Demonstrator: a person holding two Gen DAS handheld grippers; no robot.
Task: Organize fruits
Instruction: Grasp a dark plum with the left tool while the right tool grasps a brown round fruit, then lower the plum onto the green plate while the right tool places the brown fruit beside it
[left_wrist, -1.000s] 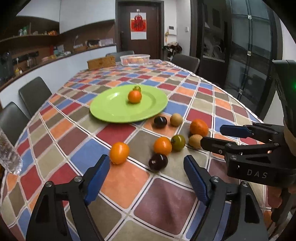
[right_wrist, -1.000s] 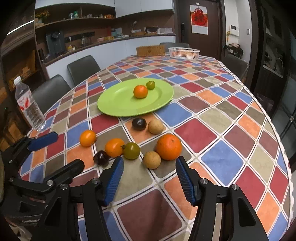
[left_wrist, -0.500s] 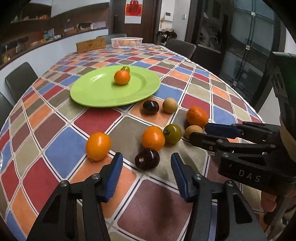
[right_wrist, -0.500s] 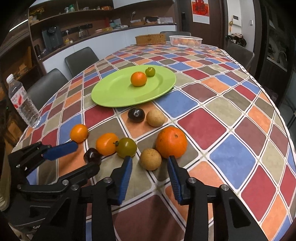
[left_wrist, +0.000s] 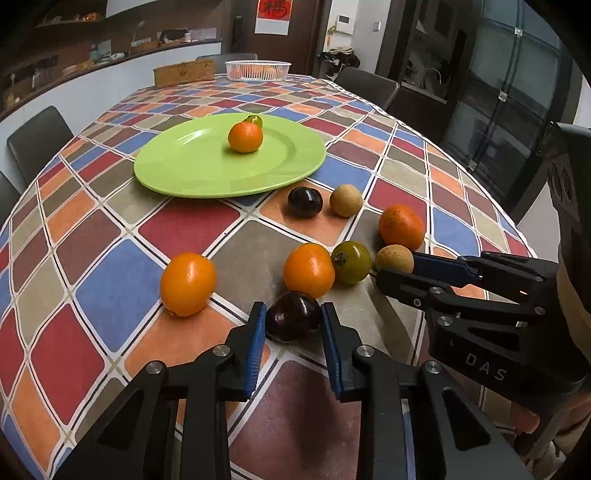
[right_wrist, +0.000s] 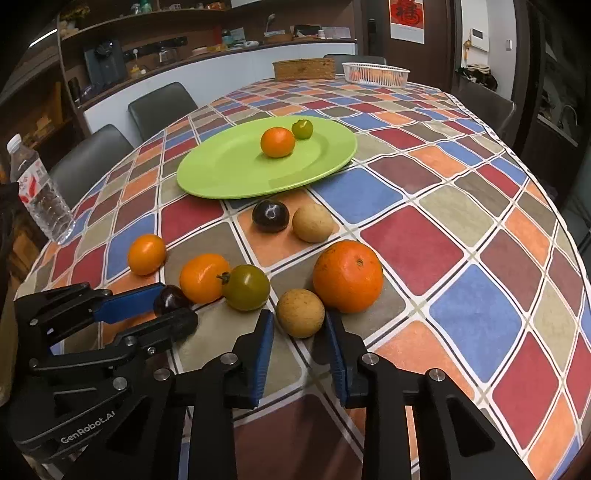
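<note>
A green plate (left_wrist: 184, 173) holds an orange (left_wrist: 245, 137) and a small green fruit (left_wrist: 254, 120). Several loose fruits lie on the checked tablecloth in front of it. My left gripper (left_wrist: 293, 319) has its jaws around a dark plum (left_wrist: 293, 316), both pads touching its sides, on the table. My right gripper (right_wrist: 300, 321) has its jaws around a tan round fruit (right_wrist: 300, 312), pads at its sides, next to a big orange (right_wrist: 348, 275). Each gripper also shows in the other view: the right (left_wrist: 397, 271), the left (right_wrist: 162, 304).
Loose fruits: an orange tomato (left_wrist: 187, 283), an orange one (left_wrist: 308, 270), a green tomato (left_wrist: 351, 261), another dark plum (left_wrist: 305, 202) and a tan fruit (left_wrist: 345, 200). A water bottle (right_wrist: 38, 192) stands at the left edge. A white basket (right_wrist: 375, 73) stands far back.
Both grippers have moved forward and down to the fruits and narrowed their jaws: the left around the near dark plum, the right around the near tan fruit.
</note>
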